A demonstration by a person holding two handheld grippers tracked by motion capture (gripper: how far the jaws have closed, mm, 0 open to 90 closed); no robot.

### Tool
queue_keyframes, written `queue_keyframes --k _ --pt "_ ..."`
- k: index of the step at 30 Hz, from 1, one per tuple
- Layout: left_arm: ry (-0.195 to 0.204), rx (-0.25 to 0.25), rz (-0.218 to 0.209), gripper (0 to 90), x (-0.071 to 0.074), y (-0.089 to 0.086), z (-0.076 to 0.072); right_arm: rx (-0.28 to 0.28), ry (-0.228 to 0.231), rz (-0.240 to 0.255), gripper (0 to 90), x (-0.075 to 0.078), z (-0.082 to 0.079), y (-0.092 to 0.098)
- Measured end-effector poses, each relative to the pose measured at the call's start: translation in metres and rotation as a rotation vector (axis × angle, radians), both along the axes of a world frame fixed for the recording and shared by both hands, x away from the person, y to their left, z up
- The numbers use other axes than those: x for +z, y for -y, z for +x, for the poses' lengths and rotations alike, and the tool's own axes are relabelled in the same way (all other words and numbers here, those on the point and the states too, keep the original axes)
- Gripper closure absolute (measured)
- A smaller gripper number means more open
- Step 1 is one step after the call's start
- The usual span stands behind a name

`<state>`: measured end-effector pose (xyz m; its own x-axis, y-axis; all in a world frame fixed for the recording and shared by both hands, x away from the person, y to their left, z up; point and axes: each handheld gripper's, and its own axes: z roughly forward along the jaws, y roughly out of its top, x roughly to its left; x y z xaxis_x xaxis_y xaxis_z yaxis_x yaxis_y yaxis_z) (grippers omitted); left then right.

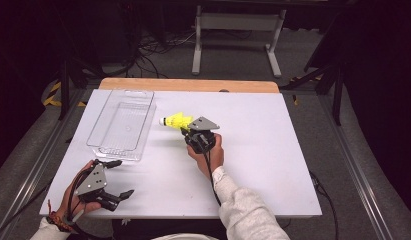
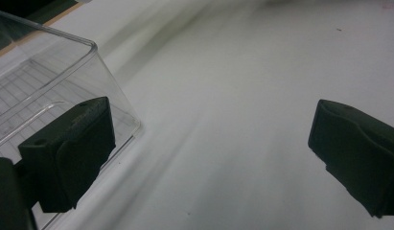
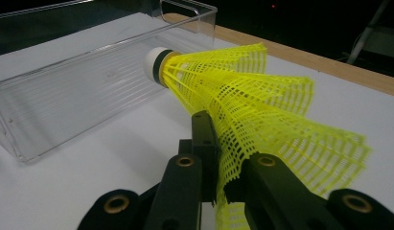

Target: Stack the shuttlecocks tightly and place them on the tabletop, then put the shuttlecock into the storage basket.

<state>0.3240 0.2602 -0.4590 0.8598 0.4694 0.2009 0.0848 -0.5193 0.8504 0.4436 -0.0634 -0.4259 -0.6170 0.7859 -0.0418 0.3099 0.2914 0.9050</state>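
1. Broadly, the white rectangular table carries everything.
2. Left of centre lies a clear plastic rectangular bin, nothing inside.
3. Near-left, the left gripper rests with jaws spread wide, holding nothing.
4. Centrally, the right gripper clamps the skirt of a yellow mesh shuttlecock, whose white cork points left toward the bin, just beside it.

Right gripper — held at mid-table in the person's right hand, forearm in a pale sleeve behind it; jaws closed tight, pointing away from the person. Left gripper — held low at the near-left edge in the left hand; jaws spread wide apart, nothing between them.
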Motion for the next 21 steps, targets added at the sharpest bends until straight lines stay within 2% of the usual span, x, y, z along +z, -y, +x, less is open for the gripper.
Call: queue_keyframes --k 17,21 --pt "0.008 -0.001 0.005 3.3 0.0012 0.0011 0.0001 0.011 0.009 0.003 87.4 0.0039 -0.0019 -0.0005" --pt "0.007 0.002 0.006 3.2 0.0006 0.0014 0.0007 0.02 0.03 0.006 87.4 0.0086 -0.0053 -0.0018"
